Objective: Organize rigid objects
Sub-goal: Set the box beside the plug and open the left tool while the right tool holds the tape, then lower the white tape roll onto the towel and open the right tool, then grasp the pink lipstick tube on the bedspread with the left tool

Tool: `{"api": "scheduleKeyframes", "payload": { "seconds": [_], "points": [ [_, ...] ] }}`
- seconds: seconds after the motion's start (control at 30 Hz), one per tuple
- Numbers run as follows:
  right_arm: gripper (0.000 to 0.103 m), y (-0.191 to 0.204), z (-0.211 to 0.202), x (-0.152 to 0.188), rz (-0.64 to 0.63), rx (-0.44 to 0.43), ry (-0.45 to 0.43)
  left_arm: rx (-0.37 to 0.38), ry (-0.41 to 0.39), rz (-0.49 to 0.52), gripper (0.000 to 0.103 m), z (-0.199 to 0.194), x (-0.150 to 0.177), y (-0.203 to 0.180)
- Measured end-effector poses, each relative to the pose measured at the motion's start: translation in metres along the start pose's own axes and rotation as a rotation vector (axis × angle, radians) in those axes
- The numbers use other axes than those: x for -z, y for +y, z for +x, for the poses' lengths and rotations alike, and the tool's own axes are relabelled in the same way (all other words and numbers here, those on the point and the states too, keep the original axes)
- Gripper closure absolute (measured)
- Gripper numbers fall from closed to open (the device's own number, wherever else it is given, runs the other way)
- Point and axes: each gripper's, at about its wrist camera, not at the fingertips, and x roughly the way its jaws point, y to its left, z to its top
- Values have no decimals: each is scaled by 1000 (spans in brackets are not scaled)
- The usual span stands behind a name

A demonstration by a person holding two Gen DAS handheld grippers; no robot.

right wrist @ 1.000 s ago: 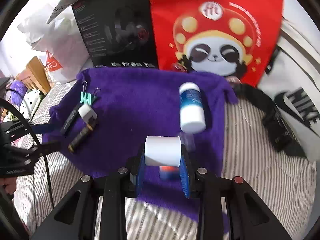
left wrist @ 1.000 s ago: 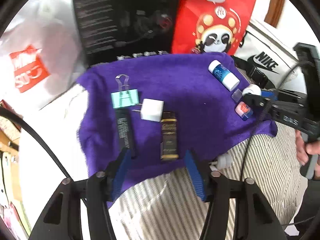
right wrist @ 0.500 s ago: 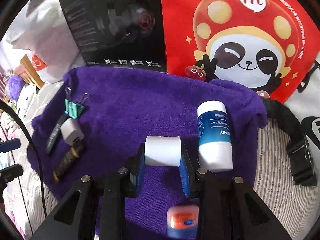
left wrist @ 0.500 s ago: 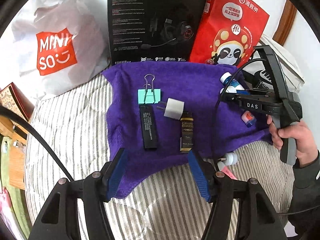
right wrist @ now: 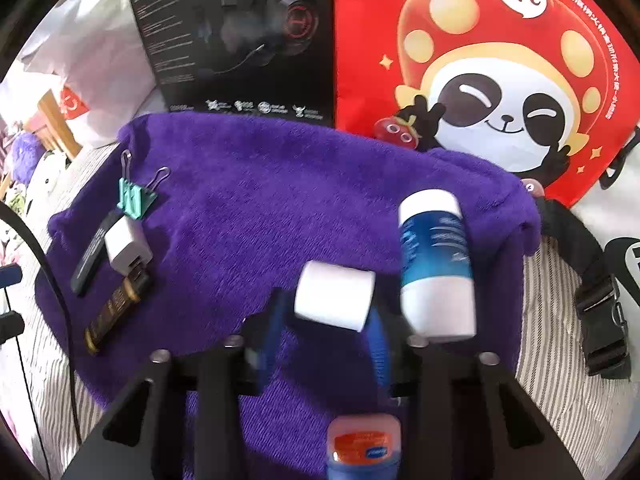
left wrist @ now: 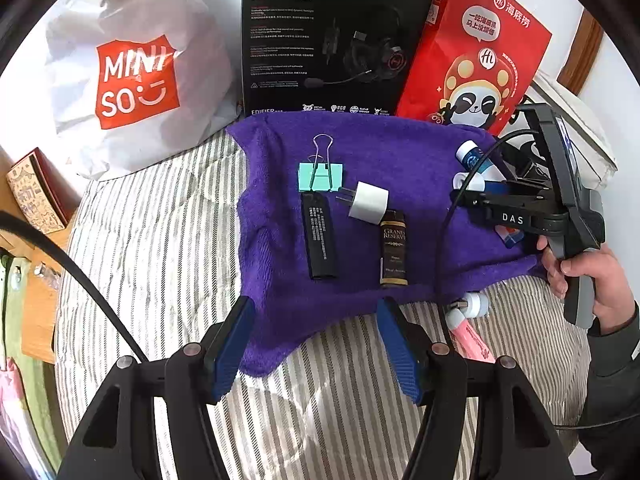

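The right gripper (right wrist: pixel 326 322) clamps a small white cylinder (right wrist: pixel 334 300) across its sides near the purple towel's (right wrist: pixel 260 208) right edge; it looks light, stiff, slippery. The left gripper (left wrist: pixel 316 336) hangs open, empty.

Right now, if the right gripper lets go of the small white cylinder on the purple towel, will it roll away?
Probably only a little. The white cylinder is round and lies sideways, so it can roll. However, the purple towel looks plush and should slow it, and the blue-and-white bottle close beside it might stop it.
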Motion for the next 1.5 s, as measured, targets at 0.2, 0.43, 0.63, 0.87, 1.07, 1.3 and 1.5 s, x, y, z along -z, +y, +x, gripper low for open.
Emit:
{"api": "scheduleKeyframes", "payload": {
  "seconds": [0.2, 0.43, 0.63, 0.87, 1.07, 1.3, 1.5],
  "points": [
    [53, 0, -16, 6, 27, 14, 2, -5, -8, 5, 42, -11, 12, -3],
    [53, 4, -63, 20, 30, 28, -57, 13, 6, -3, 41, -13, 33, -14],
    [53, -3, -105, 55, 69, 23, -91, 51, 26, -10, 41, -5, 52, -42],
    [53, -21, -146, 118, 129, 45, -88, 94, 24, -12, 41, 11, 58, -92],
    [52, -37, -172, 158, 174, 40, -101, 97, 64, -5, 41, 36, 55, -125],
    [52, -55, -174, 181, 227, 45, -90, -44, 65, 27, 41, 53, 53, -136],
    [52, -63, -169, 188, 262, 18, -88, -128, 69, 18, 34, 47, 60, -113]
  ]
}}
